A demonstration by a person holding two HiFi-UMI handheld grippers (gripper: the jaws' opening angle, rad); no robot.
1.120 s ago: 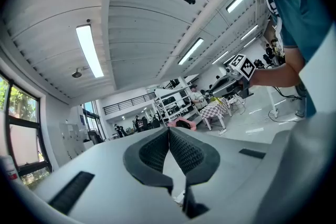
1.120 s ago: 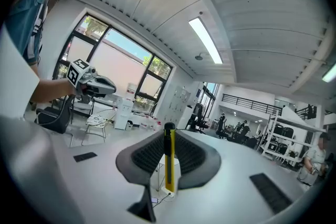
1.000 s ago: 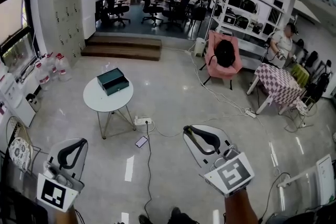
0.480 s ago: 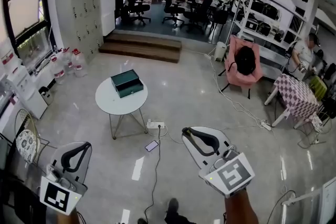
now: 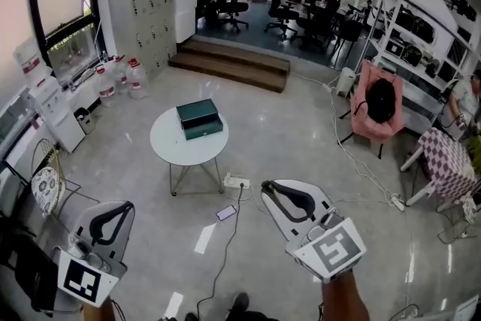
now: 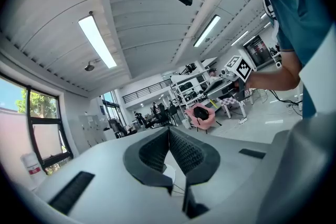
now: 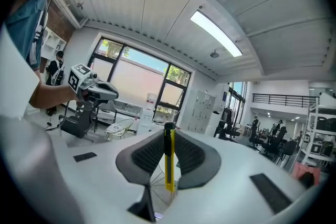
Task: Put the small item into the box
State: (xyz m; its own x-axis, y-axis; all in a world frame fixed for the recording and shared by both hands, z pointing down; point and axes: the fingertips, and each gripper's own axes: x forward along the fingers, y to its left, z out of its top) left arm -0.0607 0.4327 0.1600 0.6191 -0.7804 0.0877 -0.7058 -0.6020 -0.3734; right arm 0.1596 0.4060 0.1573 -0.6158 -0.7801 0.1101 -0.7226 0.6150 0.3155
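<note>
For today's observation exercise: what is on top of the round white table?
A dark green rectangular box sits on the round white table, apparently closed, so its inside is hidden. The slim yellow utility knife is not there; the right tool grips it.

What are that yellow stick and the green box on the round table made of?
Yellow stick: probably smooth plastic, given its even colour and black end cap.
Green box: dark, dull surfaces; perhaps covered card, but too distant to be sure.

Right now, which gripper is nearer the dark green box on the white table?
Right, narrowly. The right gripper is short and right of the dark green box; left gripper farther back, left.
</note>
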